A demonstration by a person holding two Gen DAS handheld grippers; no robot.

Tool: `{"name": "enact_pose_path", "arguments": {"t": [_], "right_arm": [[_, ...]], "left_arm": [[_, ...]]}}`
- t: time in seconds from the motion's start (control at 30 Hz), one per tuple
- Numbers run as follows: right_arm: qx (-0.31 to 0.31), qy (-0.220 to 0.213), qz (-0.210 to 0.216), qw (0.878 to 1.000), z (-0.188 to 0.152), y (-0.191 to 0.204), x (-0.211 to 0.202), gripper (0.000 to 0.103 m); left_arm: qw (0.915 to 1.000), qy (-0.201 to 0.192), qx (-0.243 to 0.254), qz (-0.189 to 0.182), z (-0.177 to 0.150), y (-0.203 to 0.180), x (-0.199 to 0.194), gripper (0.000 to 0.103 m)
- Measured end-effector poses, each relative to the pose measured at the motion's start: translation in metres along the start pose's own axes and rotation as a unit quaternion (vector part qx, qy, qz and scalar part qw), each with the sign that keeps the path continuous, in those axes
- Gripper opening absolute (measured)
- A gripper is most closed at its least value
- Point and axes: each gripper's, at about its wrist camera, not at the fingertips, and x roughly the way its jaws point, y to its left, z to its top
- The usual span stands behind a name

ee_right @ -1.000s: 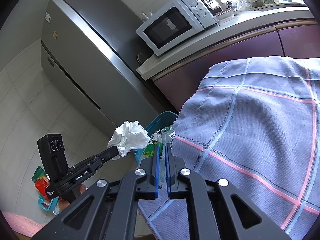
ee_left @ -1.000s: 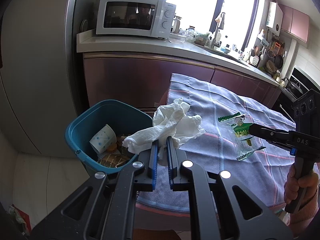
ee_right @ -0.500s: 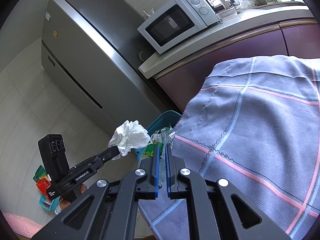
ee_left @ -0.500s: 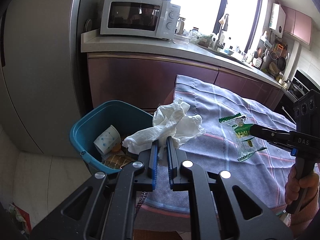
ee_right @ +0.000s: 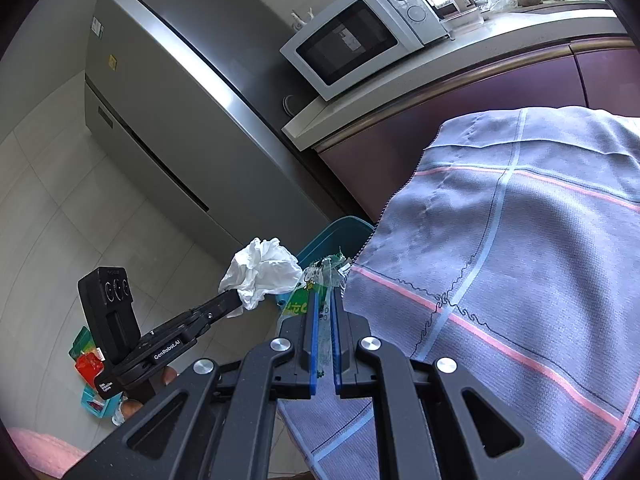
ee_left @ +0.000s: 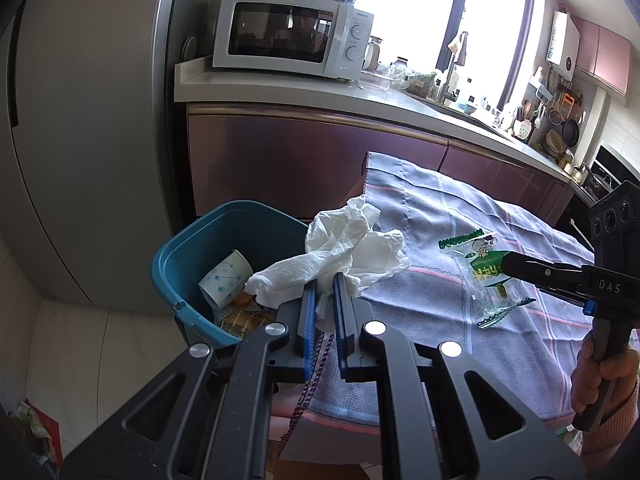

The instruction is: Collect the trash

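Left wrist view: your left gripper [ee_left: 325, 280] pinches the tissue [ee_left: 344, 248] right by the bin [ee_left: 192, 240]; right gripper [ee_left: 505, 266] pinches the wrapper [ee_left: 486, 276] over the tablecloth [ee_left: 420, 216]. Next: move both over the bin & let go.

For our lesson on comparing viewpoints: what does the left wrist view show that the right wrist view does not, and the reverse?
Only the left wrist view shows inside the teal bin, where a paper cup lies, and the right claw from the side, gripping the green snack wrapper. Only the right wrist view shows the left claw from the side and red packaging on the floor. Both show the crumpled tissue, microwave and checked cloth.
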Motion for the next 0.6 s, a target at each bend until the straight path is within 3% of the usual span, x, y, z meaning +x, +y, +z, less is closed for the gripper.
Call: {"name": "enact_pose_path", "arguments": {"t": [0.6], "right_arm": [[-0.008,0.018,0.015,1.000,0.009,0.010,0.023,0.005]], "left_arm": [[0.9996,-0.001,-0.015,0.024,0.004,0.020,0.004,0.009]]}}
